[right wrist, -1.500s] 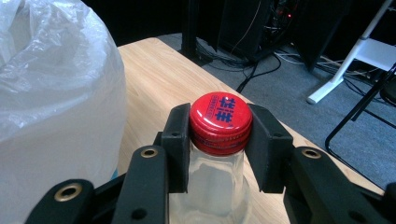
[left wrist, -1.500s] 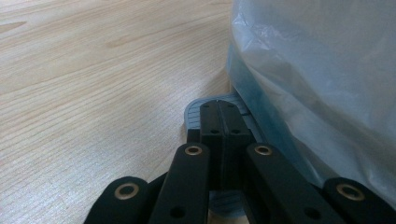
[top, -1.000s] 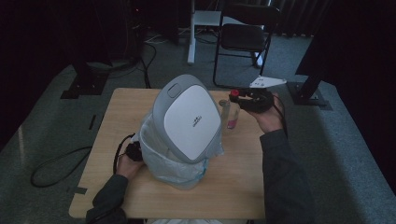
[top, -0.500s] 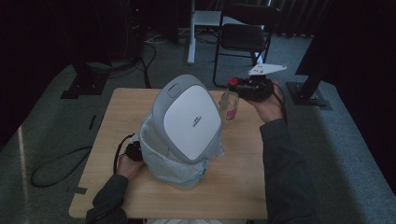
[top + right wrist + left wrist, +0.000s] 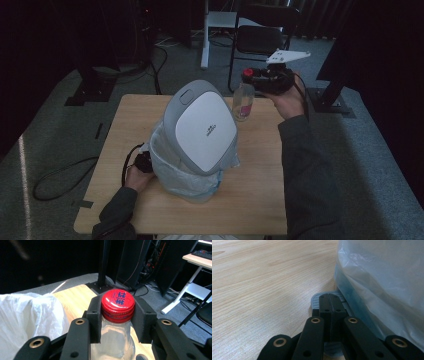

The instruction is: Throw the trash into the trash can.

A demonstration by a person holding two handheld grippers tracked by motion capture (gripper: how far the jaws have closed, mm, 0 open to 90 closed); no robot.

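1. Fingers first: right gripper (image 5: 117,322) jaws pinch the neck of a clear bottle (image 5: 243,101) just under its red cap (image 5: 118,303), held upright above the far right of the table (image 5: 260,200).
2. Left gripper (image 5: 329,303) jaws pressed together, tips over a grey pedal (image 5: 315,298) at the bin's foot.
3. Bin (image 5: 200,131): big grey-white lid up, w/ plastic liner (image 5: 384,275), mid-table, between both hands.

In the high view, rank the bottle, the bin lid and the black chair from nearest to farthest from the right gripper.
1. Bottle, held in the right gripper.
2. Chair, on the floor beyond the table.
3. Bin lid, left, at mid-table.
Chair and lid are close; depth is uncertain.
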